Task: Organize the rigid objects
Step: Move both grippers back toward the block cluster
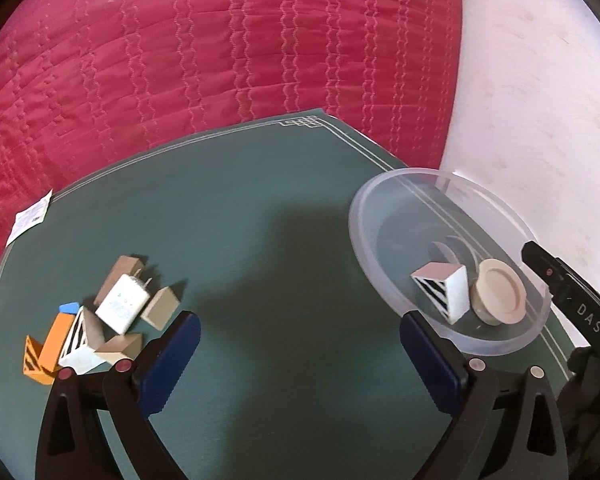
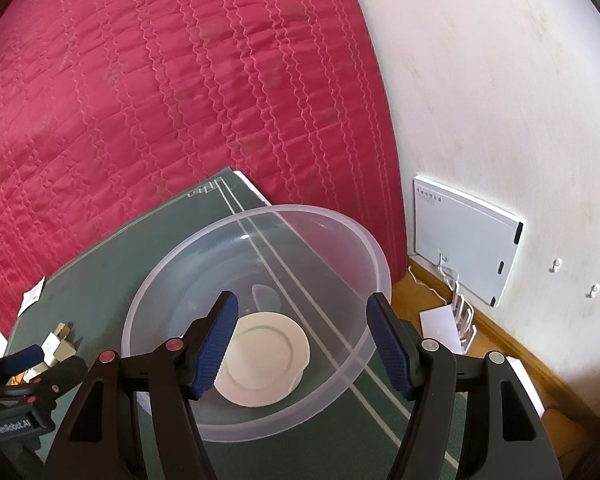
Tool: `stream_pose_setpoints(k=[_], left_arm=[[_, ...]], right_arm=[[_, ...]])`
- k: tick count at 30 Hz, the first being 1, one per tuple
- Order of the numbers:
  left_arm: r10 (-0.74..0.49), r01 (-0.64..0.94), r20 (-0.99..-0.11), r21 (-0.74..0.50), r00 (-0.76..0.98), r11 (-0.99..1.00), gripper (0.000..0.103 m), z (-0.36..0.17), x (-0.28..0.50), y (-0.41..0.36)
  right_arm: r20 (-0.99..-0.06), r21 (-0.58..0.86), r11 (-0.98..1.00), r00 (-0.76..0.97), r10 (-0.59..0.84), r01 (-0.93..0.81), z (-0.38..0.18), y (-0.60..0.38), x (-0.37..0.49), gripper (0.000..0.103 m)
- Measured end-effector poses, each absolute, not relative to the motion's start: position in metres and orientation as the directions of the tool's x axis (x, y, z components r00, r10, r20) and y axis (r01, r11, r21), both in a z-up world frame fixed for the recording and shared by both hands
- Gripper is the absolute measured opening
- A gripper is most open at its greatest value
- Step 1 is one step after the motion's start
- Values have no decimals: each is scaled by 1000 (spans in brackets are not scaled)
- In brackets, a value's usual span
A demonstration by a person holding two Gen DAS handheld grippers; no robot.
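A clear plastic bowl stands on the right of the green mat. It holds a striped wedge block and a round cream lid. A pile at the left holds a white charger plug, brown wooden blocks and an orange block. My left gripper is open and empty above the mat between pile and bowl. My right gripper is open and empty right above the bowl, over the cream lid. The right gripper's body also shows at the left wrist view's right edge.
A red quilted bedspread lies behind the mat. A white wall with a mounted white box is at the right, above a wooden floor with cables. A paper slip lies at the mat's left edge.
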State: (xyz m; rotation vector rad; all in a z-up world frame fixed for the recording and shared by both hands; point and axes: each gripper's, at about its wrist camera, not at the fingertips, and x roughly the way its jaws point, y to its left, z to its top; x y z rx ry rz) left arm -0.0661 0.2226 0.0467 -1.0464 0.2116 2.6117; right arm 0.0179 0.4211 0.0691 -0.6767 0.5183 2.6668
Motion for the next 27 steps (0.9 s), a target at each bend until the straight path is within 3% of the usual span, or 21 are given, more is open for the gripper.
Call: stream_pose_setpoints(k=[27], left_arm=[[93, -119, -675, -9, -732, -993, 102, 54, -67, 131]], right_arm=[[-482, 225, -892, -841, 247, -391, 77, 409, 21, 68]])
